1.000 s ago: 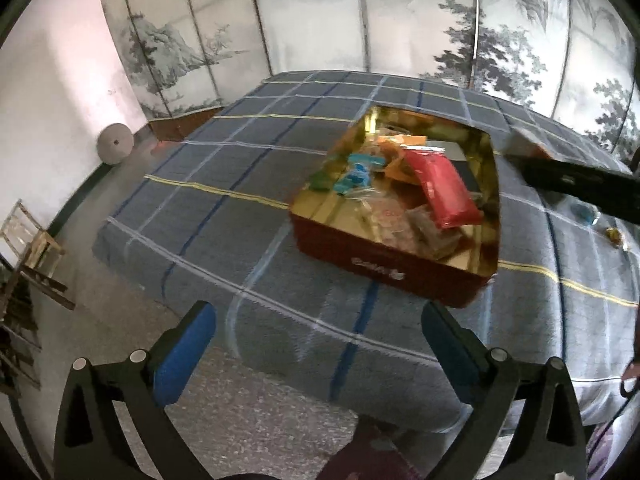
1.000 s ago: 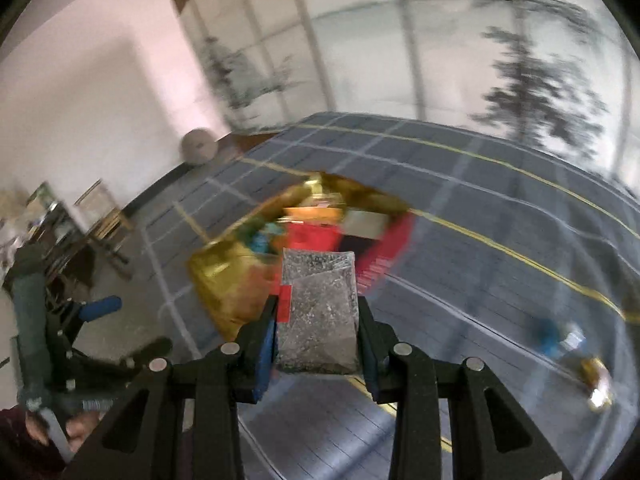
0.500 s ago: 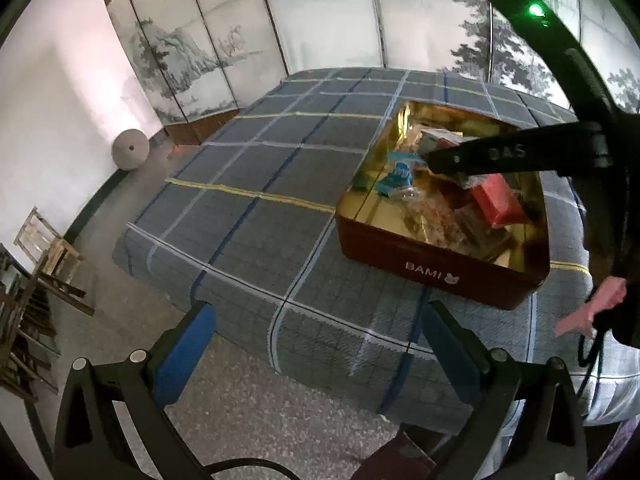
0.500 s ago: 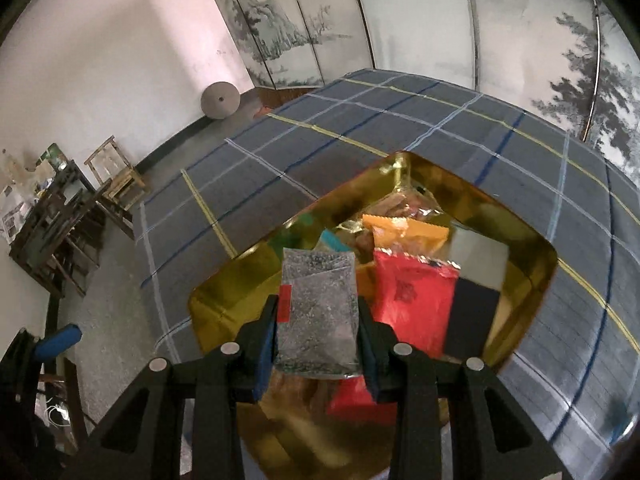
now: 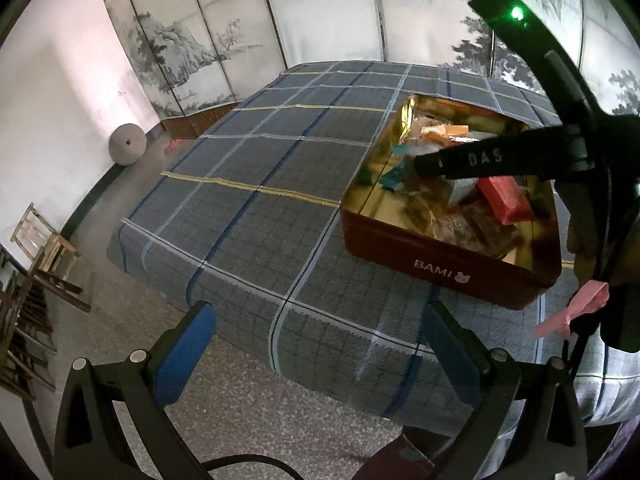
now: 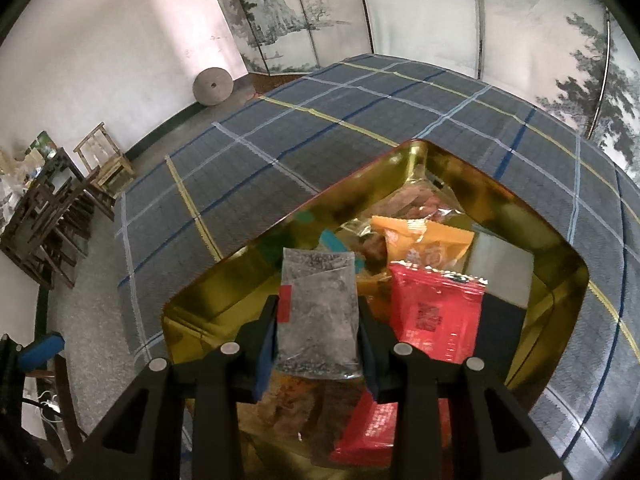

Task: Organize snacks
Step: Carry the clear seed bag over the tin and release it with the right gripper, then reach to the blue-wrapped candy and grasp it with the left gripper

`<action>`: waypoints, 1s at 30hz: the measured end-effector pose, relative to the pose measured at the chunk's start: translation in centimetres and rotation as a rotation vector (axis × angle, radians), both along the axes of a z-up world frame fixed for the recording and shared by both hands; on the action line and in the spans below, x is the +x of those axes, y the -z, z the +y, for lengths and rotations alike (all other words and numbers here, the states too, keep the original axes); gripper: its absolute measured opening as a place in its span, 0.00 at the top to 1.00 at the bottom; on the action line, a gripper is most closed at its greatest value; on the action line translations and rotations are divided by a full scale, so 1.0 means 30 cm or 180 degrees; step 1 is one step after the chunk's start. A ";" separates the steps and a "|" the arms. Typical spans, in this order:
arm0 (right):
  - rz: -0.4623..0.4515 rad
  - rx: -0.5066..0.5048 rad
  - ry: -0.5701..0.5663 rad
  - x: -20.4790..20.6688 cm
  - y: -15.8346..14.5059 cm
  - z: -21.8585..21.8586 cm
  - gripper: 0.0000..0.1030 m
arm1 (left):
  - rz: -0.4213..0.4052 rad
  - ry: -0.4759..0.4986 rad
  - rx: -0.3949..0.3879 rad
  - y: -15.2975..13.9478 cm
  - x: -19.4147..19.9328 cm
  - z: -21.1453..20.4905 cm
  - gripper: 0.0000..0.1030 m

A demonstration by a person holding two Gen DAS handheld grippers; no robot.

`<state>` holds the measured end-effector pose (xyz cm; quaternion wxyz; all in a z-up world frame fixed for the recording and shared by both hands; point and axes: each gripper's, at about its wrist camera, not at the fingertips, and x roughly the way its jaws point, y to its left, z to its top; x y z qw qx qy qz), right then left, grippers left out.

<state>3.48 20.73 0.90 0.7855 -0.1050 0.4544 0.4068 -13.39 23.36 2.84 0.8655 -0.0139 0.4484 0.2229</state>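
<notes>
Snacks in crinkly foil wrappers fill the gold-lined red tin (image 5: 444, 268) on the plaid cloth (image 5: 256, 168).
Right gripper (image 6: 318, 320) clamps a grainy clear packet (image 6: 318, 312) above it; only the left view shows the left gripper (image 5: 316, 336) spread empty.

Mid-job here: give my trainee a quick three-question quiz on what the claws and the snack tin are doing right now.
1. True or false: the left claw holds a snack.
2. What does the right claw grip?
A. red packet
B. clear packet of dark bits
C. orange packet
3. Over what does the gripped packet hang?

Key:
1. False; it is open and holds nothing.
2. B, the clear packet.
3. The open gold-lined tin, above the snacks inside.
</notes>
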 end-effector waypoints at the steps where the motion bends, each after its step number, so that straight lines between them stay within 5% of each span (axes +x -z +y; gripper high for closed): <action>1: 0.0012 0.0018 0.0000 -0.002 -0.001 0.000 0.65 | 0.0010 -0.0002 -0.0005 0.002 0.003 0.003 0.01; 15: -0.0177 0.0592 0.0098 -0.101 -0.098 -0.176 0.56 | 0.0008 0.0068 0.0024 -0.017 0.004 -0.034 0.01; 23: -0.0309 0.0630 0.0528 -0.169 -0.066 -0.500 0.56 | -0.0003 0.0196 0.0103 -0.043 0.012 -0.102 0.01; 30: -0.0538 0.0388 0.1284 -0.194 -0.030 -0.906 0.47 | 0.0018 0.0422 0.0180 -0.061 0.038 -0.206 0.01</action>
